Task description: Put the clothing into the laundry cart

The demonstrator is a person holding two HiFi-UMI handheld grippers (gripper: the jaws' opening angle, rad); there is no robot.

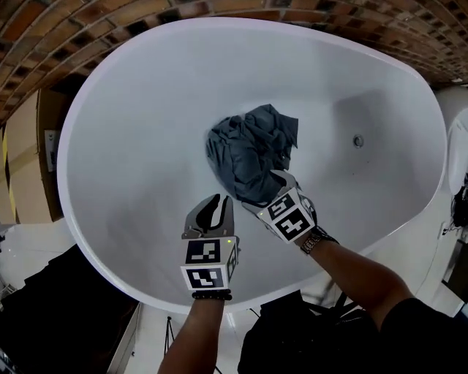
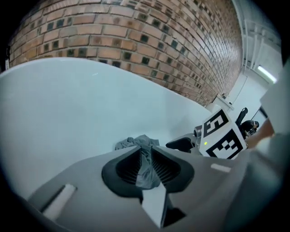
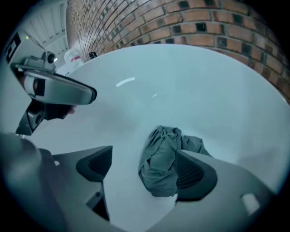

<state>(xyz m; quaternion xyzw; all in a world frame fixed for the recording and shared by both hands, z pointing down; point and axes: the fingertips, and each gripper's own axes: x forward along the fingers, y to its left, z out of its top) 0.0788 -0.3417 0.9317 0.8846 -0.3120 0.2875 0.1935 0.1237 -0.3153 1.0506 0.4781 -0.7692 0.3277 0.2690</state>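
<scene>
A crumpled dark grey-blue piece of clothing (image 1: 252, 150) lies on the floor of a white oval tub (image 1: 131, 146). My right gripper (image 1: 265, 190) is at the heap's near edge, open. In the right gripper view the clothing (image 3: 163, 158) rests against the right-hand pad (image 3: 195, 174), and the left-hand pad stands well clear of it. My left gripper (image 1: 218, 199) sits just left of the heap with its jaws nearly together. In the left gripper view a fold of the clothing (image 2: 136, 142) fills the narrow slit between its pads (image 2: 165, 167).
A brick wall (image 1: 110, 22) curves round the far side of the tub. A small round fitting (image 1: 357, 140) sits in the tub's right wall. Bottles (image 3: 72, 56) stand beyond the rim. Dark equipment (image 1: 66, 314) lies on the floor in front of the tub's near edge.
</scene>
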